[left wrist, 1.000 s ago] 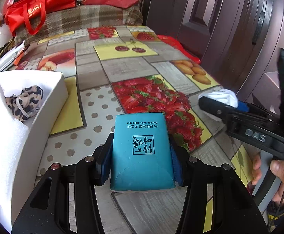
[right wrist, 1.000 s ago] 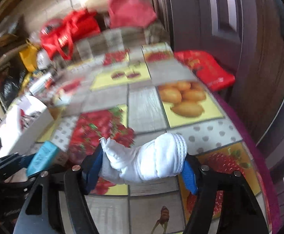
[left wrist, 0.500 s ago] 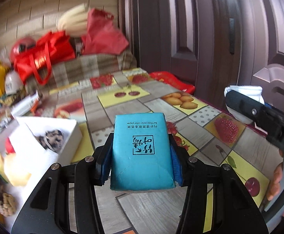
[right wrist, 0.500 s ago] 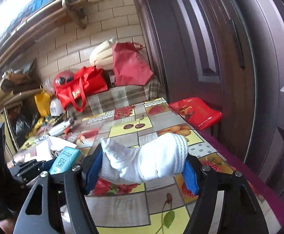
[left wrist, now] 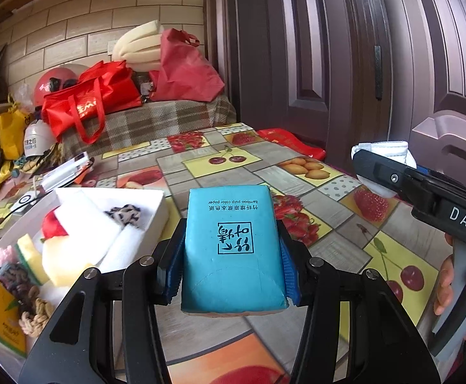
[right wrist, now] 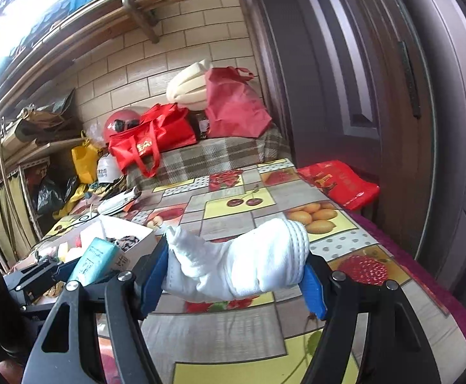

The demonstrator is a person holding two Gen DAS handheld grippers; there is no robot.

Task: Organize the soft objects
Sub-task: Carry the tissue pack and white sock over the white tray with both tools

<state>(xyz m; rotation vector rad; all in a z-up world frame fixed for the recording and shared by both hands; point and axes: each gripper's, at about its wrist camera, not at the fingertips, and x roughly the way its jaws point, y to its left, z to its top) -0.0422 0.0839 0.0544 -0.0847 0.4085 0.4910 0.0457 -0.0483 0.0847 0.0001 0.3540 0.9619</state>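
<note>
Two grippers: our left gripper (left wrist: 231,249) clamps a soft blue tissue pack (left wrist: 233,246); right of it, our right gripper (right wrist: 234,272) pinches a rolled white sock (right wrist: 242,265).

Daylight fills both views, soft and even, with no hard shadows on the bench (left wrist: 335,198). In the right wrist view the brightest area is a blown-out white patch at the upper left (right wrist: 15,32), where detail is lost to glare. The glossy oilcloth (right wrist: 239,326) carries pale sheen in the foreground. Both pictures are sharp at the middle, and printed characters on the blue tissue pack (left wrist: 233,240) read clearly. Fisheye distortion bends the brick wall (left wrist: 72,25) and the door (right wrist: 377,96) into curves, and the corners fall off to black vignette.
</note>
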